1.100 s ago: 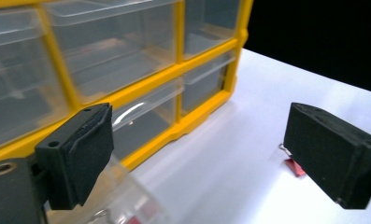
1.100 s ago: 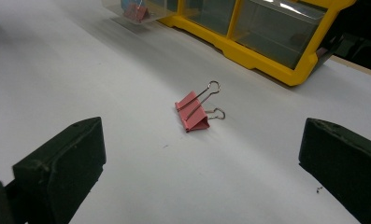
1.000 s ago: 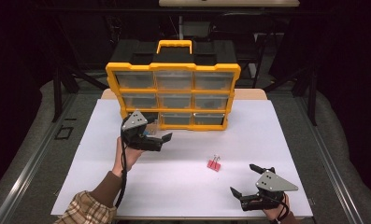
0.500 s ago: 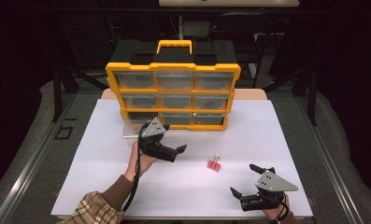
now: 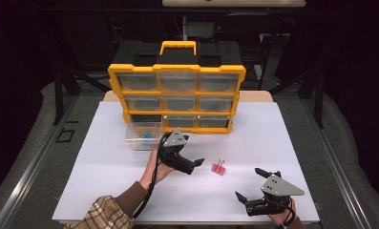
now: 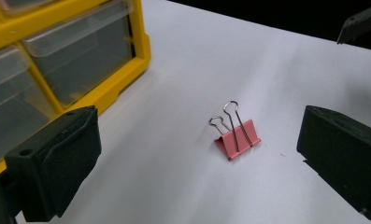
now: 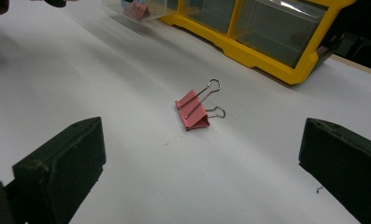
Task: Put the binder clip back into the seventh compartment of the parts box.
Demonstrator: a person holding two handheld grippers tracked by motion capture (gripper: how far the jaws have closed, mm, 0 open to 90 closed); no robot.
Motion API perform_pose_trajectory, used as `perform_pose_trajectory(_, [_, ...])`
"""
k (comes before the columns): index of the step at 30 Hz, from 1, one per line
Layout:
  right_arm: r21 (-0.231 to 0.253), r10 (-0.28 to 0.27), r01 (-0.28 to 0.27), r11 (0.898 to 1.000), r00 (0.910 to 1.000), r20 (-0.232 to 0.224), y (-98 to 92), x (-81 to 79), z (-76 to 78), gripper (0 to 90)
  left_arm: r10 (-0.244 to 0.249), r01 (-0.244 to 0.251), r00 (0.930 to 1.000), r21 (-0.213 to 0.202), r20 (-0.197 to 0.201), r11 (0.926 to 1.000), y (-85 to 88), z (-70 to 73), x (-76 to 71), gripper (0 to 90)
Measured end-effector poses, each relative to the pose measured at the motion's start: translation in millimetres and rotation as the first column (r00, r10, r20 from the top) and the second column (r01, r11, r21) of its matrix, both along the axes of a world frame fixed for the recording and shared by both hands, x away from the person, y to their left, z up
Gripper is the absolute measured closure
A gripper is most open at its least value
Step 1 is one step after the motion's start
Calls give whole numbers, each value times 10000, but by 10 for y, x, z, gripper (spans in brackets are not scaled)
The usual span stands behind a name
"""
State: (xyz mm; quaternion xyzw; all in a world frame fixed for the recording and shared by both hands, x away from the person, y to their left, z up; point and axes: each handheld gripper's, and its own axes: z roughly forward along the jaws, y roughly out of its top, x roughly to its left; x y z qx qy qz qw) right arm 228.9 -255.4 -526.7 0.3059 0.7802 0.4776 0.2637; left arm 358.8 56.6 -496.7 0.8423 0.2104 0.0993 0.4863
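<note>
A pink binder clip (image 5: 218, 168) with silver handles lies on the white table sheet, between my two grippers. My left gripper (image 5: 196, 165) hovers just left of it, open and empty after its jaws widened a little. In the left gripper view the clip (image 6: 237, 137) lies ahead between the jaws of that gripper (image 6: 197, 172). My right gripper (image 5: 248, 182) rests open near the front right edge. In the right gripper view the clip (image 7: 195, 112) sits ahead of this gripper (image 7: 202, 177), apart from both jaws.
A yellow drawer organizer (image 5: 177, 95) stands at the back of the sheet. One clear drawer (image 5: 143, 136) holding several clips sits on the table in front of its lower left corner. White sheet (image 5: 292, 138) lies bare to the right.
My left gripper has moved right and lower, from in front of the organizer toward the binder clip, uncovering the clear drawer. The right gripper has stayed still.
</note>
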Motion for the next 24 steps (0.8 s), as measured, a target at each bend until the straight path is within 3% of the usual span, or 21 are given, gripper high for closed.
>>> perform_pose_trajectory(24, [-20,5,-5,10000,10000,18,1,-11,3,1,-779,813,9959,775,-470,9937,-427,-219,-24,0])
